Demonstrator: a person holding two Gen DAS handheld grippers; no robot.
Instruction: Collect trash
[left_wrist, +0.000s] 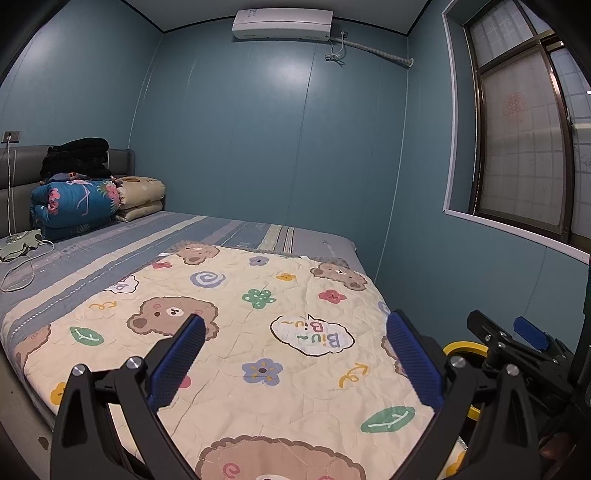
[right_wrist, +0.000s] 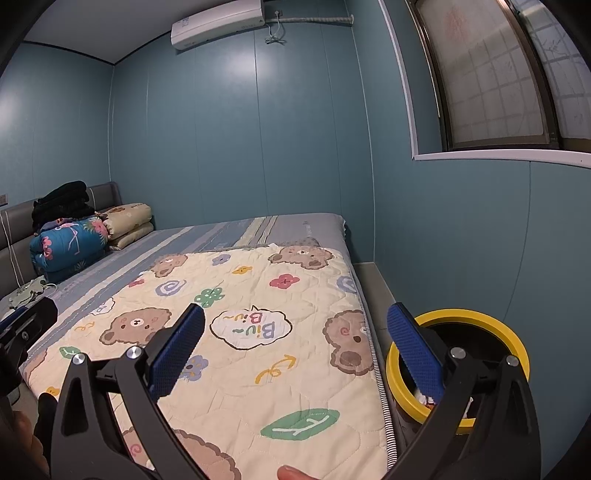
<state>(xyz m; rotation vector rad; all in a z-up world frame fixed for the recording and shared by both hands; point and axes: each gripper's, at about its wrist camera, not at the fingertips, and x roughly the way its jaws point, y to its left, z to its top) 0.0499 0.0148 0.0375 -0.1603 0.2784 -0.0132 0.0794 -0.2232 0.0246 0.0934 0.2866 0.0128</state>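
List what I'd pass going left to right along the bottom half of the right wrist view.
Left claw at the edge → bear quilt on the bed → striped mattress edge → yellow-rimmed bin beside the bed, with some trash visible inside.

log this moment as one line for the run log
left gripper: open, empty | right gripper: open, empty | both over bear quilt | yellow-rimmed bin beside bed, right

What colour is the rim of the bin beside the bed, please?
Yellow rim, dark inside; the right wrist view shows it best.
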